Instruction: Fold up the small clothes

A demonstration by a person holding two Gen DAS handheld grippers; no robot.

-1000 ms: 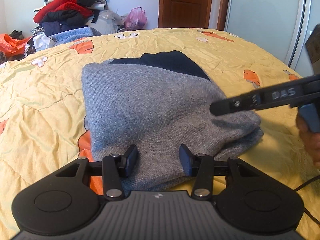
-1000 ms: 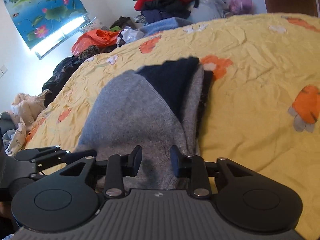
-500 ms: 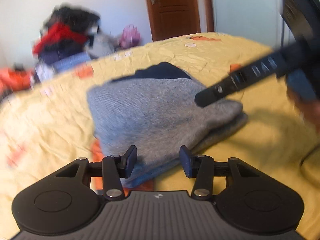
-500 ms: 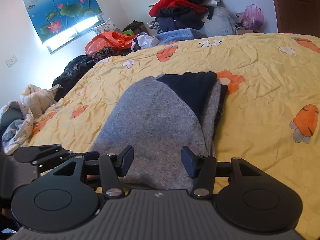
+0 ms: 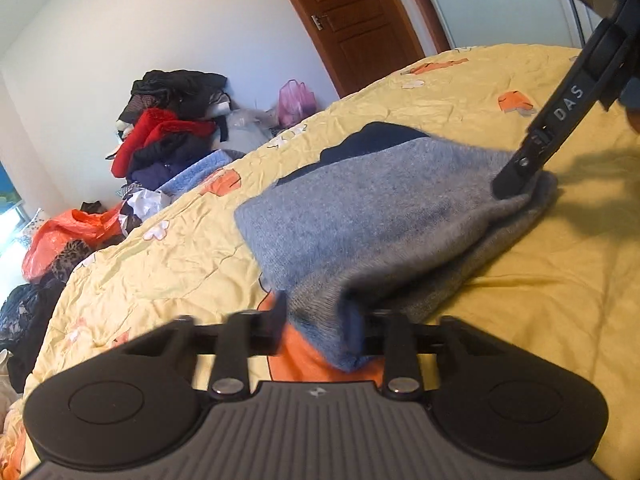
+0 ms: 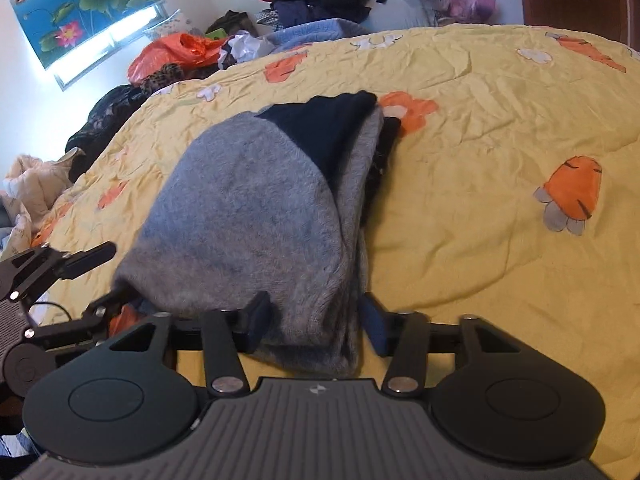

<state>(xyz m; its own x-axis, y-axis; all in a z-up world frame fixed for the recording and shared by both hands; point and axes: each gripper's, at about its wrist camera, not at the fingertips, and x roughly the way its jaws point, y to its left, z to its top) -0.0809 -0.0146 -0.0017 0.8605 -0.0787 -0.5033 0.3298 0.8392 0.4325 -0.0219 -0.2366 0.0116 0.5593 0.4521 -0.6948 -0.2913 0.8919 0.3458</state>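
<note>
Both sets of jaws have just been closing, and the left gripper (image 5: 320, 330) has rolled since a second ago, so the bed now slants across its view. It is clenched on the near corner of the folded grey sweater (image 5: 384, 216), cloth bunched between its blurred fingers (image 5: 276, 320). The right gripper (image 6: 316, 320) points down at the sweater's other near corner, fabric between its pads (image 6: 258, 316), though whether they press is hard to tell. From the right gripper the sweater (image 6: 248, 208) runs lengthwise straight ahead, its navy end (image 6: 328, 128) farthest off. It lies on the yellow bedspread (image 6: 480, 160), which spreads to either side. Beyond the far edge sits a clothes pile (image 5: 168, 136), with a wooden door (image 5: 360, 20) right of it. Only the left gripper's linkage shows low on the left of the right view.
</note>
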